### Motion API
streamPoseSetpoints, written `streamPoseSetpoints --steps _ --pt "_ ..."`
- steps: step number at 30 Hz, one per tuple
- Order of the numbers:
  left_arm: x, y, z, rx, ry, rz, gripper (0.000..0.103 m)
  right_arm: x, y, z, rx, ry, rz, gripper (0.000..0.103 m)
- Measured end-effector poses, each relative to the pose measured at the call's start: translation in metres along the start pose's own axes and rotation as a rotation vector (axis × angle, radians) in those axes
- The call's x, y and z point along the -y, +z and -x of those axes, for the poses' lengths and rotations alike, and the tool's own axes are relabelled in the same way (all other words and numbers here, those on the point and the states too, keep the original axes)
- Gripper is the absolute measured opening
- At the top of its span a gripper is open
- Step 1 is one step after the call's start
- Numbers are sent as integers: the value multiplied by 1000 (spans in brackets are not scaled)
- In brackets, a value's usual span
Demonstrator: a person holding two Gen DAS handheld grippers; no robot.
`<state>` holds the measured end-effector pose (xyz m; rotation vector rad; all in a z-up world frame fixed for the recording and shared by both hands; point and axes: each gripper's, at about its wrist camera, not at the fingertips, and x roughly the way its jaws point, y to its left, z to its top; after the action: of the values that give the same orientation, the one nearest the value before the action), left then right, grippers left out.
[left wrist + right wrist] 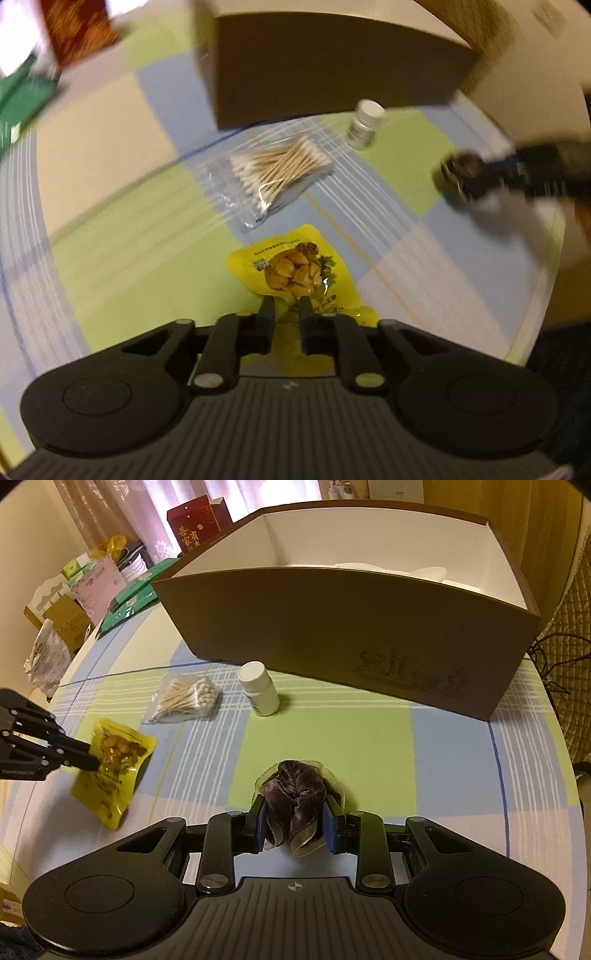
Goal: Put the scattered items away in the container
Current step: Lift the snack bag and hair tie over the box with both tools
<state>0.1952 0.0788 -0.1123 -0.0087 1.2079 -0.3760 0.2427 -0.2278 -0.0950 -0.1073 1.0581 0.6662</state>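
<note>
Scrunchie (295, 797) half-hidden — seemingly clamped by right gripper (295, 827).

Checked tablecloth (369, 738), pink curtains (147, 513) backlit, cream wall (22, 535)

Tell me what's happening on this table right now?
A person with tongs in each hand is tidying loose items into the big brown box. The left tongs are clamped on a yellow snack packet, lifted at one end. The right tongs grip a dark purple velvet scrunchie just above the checked tablecloth. A bag of cotton swabs and a small white bottle wait on the cloth in front of the box.
</note>
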Motion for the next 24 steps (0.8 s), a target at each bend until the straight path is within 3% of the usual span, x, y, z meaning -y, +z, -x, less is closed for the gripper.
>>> streamPoseSetpoints --steps 4,7,9,10,12,13,18,20,24 --pt "-17 2 -6 22 -74 223 44 3 -4 1 -2 4 -16 33" --pt "-30 3 -11 34 -134 377 60 5 -7 2 -4 1 -23 33" --pt "-34 4 -19 32 -138 438 56 7 -9 2 -2 0 -30 33" --pt "-31 6 -19 57 -117 430 49 8 -9 2 -3 -1 -31 33" --pt "-20 11 -23 59 -63 372 30 9 -9 2 -5 -4 -34 33" --pt "-10 12 -24 68 -42 326 26 9 -9 1 -6 -4 -34 33" --pt "34 8 -22 105 8 127 20 9 -8 -1 -5 0 -30 33" --pt "39 8 -16 121 -11 108 14 8 -8 -1 -2 3 -28 33" --pt "38 9 -4 140 -17 75 14 8 -8 0 2 12 -25 33"
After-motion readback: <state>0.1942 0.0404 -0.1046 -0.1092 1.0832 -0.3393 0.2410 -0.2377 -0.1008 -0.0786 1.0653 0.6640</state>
